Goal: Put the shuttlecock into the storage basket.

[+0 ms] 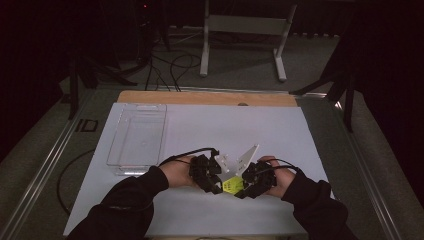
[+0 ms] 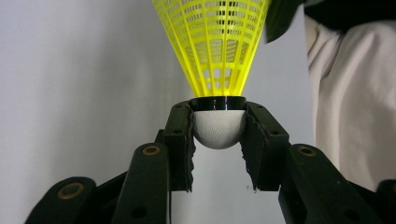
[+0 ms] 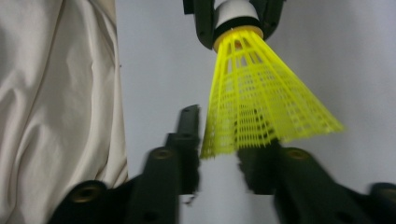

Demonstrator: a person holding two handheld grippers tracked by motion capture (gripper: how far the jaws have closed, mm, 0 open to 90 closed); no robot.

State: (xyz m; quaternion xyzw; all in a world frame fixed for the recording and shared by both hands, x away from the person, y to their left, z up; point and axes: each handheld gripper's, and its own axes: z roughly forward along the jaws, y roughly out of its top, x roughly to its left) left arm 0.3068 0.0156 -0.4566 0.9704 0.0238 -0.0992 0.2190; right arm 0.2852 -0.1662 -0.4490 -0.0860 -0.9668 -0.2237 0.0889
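Now the left hand-held gripper [image 2: 218, 133] is clamped on the white cork of a yellow shuttlecock [image 2: 215, 51], skirt pointing away twd the right hand-held gripper [image 3: 219, 154], whose jaws stand apart w/ the skirt edge just btwn them. Both meet low over the white worktop [image 1: 200, 125]. Clear tray [image 1: 137, 140] sits well apart, far left.

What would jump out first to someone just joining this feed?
The bright yellow shuttlecock, near the front edge of the white table, stands out against everything else. The left gripper clamps its white cork end, while the mesh skirt flares toward the right gripper, whose jaws stand open around the skirt's rim. To the left lies a clear plastic tray, with nothing in it.
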